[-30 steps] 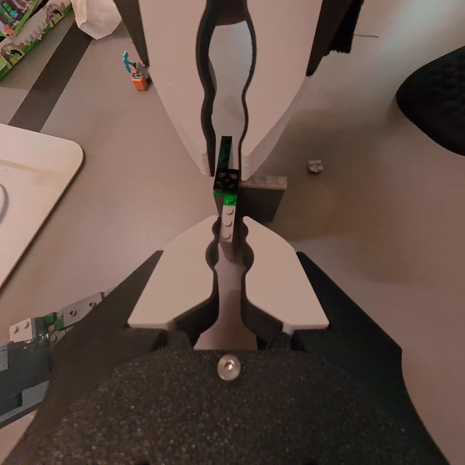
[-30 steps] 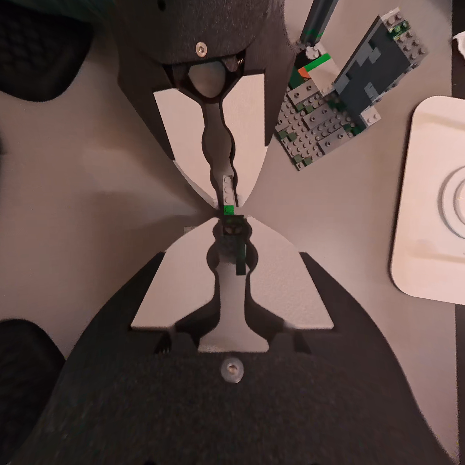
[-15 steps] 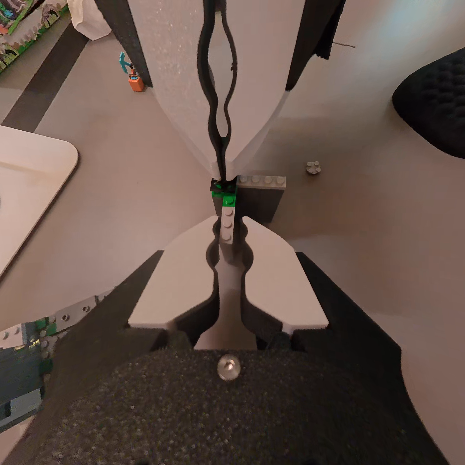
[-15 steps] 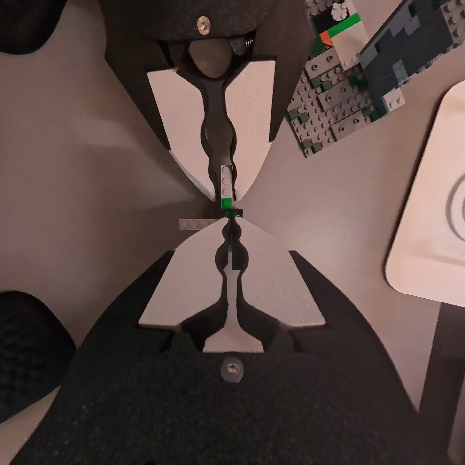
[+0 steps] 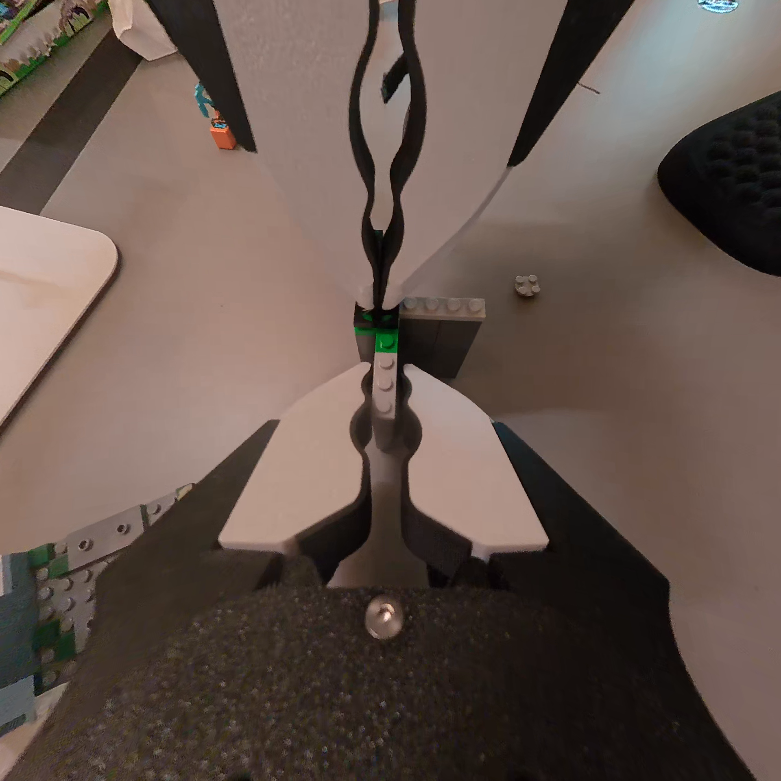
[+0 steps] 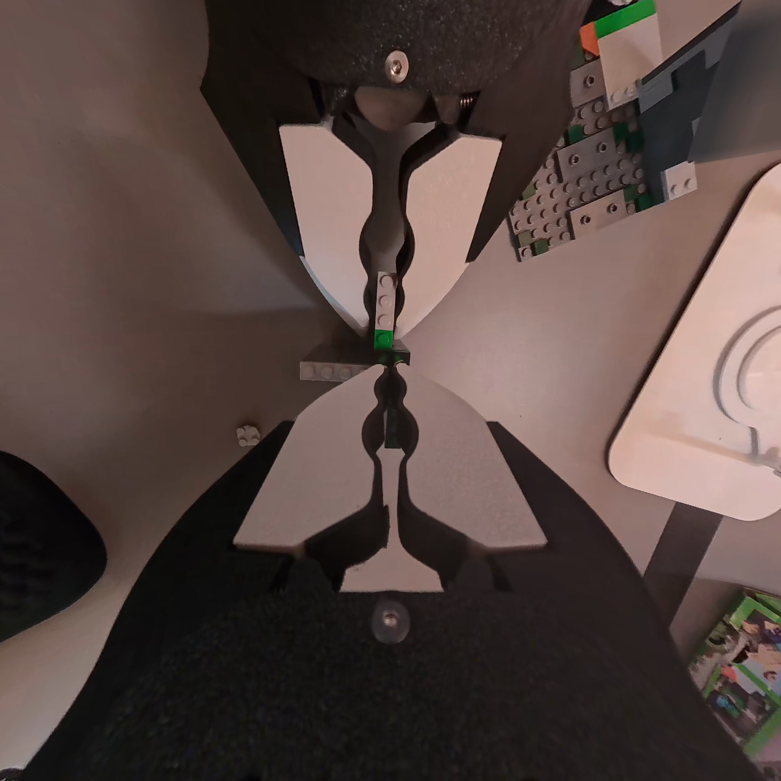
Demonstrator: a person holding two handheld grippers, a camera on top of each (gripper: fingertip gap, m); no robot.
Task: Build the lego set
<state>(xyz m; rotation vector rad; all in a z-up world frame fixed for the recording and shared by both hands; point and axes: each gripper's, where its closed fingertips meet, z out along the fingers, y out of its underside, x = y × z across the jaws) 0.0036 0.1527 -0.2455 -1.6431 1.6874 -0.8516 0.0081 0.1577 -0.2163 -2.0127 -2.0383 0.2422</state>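
Note:
A small L-shaped wall of dark grey bricks with light grey studs on top stands on the table. My left gripper is shut on its near arm, a grey strip ending in a bright green stud. My right gripper comes in from the opposite side, tip to tip with the left. It is shut on a thin dark green plate whose front end rests on the wall's corner. In the right wrist view the left gripper holds the same grey strip.
A white board lies at the left, also in the right wrist view. The large grey-green build stands beside it. A round grey piece, a black cushion, a small orange-and-teal figure and a printed box are around. Only a small space, under 4 cm, lies between the two pairs of fingers. From the left gripper's tips to the round grey piece is close to 10 centimeters. It turns up in the right wrist view as well.
My right gripper has closed tight on the dark green plate and moved in until its tips meet the wall's corner. The left gripper has kept its hold on the grey strip.

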